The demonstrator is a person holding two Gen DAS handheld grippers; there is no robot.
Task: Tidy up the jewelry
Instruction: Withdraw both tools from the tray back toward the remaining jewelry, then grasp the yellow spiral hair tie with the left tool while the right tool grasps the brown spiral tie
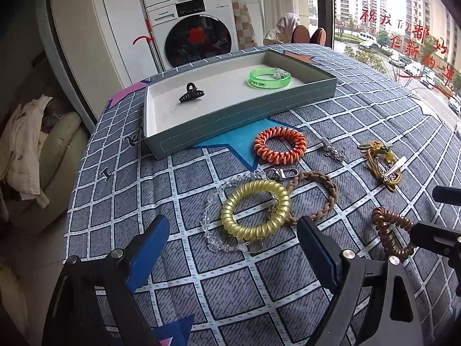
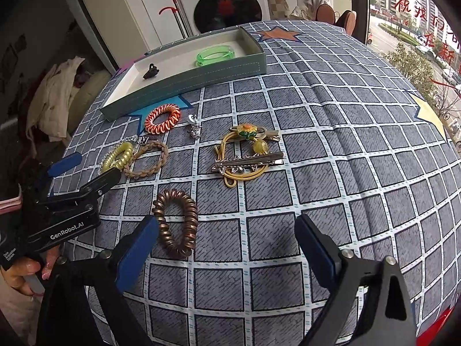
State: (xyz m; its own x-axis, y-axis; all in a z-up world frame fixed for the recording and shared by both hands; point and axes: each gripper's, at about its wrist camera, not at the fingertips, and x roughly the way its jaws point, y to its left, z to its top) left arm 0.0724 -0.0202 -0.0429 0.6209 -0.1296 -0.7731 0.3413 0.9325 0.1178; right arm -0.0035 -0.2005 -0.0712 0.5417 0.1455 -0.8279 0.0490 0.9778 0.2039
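A grey-green tray (image 1: pixel 230 116) (image 2: pixel 184 79) holds a black claw clip (image 1: pixel 190 92) and a green bangle (image 1: pixel 269 78). On the checked cloth lie an orange coil tie (image 1: pixel 280 145), a yellow coil tie (image 1: pixel 255 209), a clear bead strand (image 1: pixel 214 216), a braided brown loop (image 1: pixel 325 193), a silver charm (image 1: pixel 332 150), a yellow cord with clips (image 2: pixel 247 155) and a brown coil tie (image 2: pixel 177 223). My left gripper (image 1: pixel 233 248) is open just short of the yellow coil. My right gripper (image 2: pixel 226 242) is open, the brown coil by its left finger.
The cloth-covered table (image 2: pixel 331 144) drops off at the left edge toward a chair with clothes (image 1: pixel 26 150). A washing machine (image 1: pixel 198 34) stands behind the tray. A window (image 1: pixel 403 28) runs along the right side.
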